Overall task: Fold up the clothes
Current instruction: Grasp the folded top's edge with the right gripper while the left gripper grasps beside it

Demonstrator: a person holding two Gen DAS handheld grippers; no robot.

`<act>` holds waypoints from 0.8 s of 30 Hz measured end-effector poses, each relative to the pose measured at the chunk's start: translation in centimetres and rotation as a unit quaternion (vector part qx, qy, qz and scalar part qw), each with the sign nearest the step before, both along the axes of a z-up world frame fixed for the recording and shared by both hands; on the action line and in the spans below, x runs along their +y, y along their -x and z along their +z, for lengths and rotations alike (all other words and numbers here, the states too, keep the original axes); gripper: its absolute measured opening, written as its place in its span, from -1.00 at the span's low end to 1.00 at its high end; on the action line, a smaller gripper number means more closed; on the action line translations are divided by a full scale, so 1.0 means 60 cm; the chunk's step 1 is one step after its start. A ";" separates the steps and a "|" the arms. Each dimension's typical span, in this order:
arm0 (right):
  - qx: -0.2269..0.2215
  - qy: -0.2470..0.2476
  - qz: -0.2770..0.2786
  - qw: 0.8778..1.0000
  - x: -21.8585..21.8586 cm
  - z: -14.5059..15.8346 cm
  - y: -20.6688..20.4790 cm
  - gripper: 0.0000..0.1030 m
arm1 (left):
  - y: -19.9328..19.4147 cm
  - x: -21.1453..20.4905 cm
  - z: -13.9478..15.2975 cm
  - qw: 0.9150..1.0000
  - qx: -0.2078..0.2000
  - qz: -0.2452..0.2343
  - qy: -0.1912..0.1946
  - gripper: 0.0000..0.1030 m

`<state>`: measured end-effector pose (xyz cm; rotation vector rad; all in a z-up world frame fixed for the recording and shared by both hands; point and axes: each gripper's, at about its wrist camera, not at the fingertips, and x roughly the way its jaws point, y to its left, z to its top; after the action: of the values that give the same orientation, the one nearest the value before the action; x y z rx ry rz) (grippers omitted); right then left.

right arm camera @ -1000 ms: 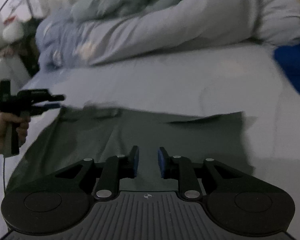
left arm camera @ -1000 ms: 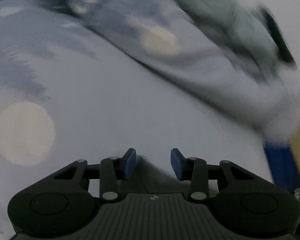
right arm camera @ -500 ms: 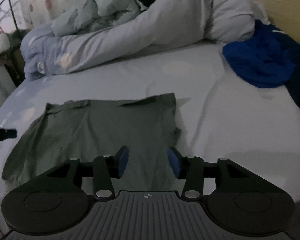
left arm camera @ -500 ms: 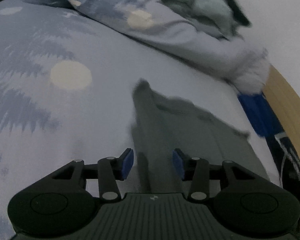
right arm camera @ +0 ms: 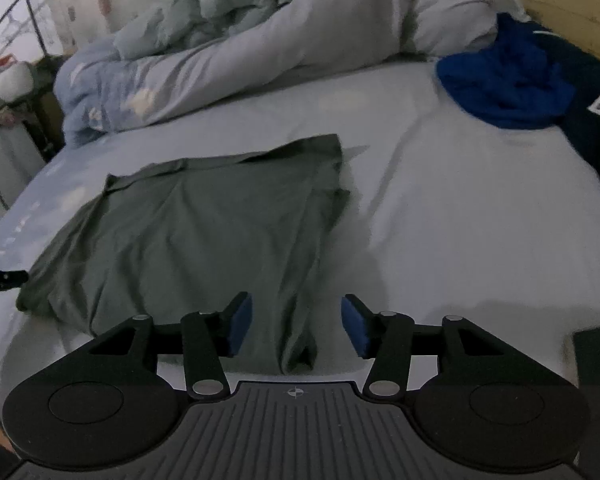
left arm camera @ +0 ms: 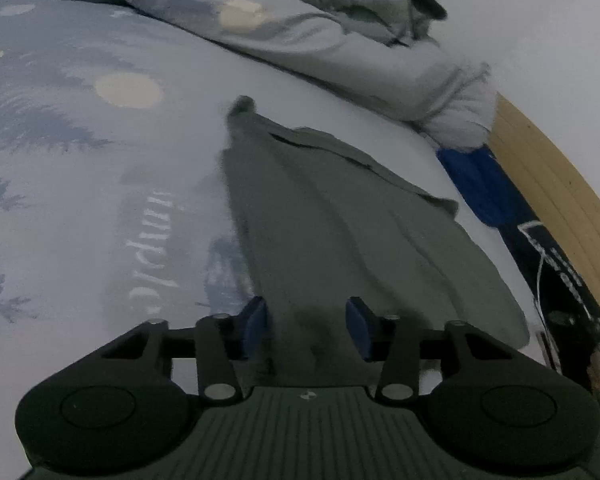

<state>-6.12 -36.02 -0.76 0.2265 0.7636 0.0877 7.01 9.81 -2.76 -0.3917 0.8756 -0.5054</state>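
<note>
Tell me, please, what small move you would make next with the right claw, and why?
I would probably ease the right claw forward and shut it on the near corner of the grey-green shirt. Both it and the left claw are open, holding nothing, and the shirt lies spread flat on the bedsheet, with its near edge between the right claw's pads.

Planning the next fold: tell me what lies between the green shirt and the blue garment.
Right wrist view: only bare, wrinkled bedsheet separates green shirt and blue garment.

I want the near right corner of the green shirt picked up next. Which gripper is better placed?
Probably the right gripper: open, with the green shirt corner between its fingers. The left gripper, also open, sits at the shirt's opposite edge.
</note>
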 end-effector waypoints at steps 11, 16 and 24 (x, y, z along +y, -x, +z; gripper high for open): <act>0.037 0.003 0.025 0.999 0.019 -0.058 -0.089 0.08 | -0.012 0.009 -0.019 0.999 0.023 -0.009 0.026 -0.87; 0.044 -0.028 0.069 0.996 0.018 -0.059 -0.093 -0.95 | -0.005 0.037 -0.011 0.997 0.010 -0.025 0.078 -0.89; 0.022 -0.007 0.114 0.993 0.023 -0.009 -0.003 -0.95 | 0.044 0.060 -0.012 0.996 0.008 -0.052 0.069 -0.90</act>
<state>-5.93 -34.62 -1.32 0.1543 0.8306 0.3048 4.40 13.43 -3.46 -0.4775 0.8829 -0.6619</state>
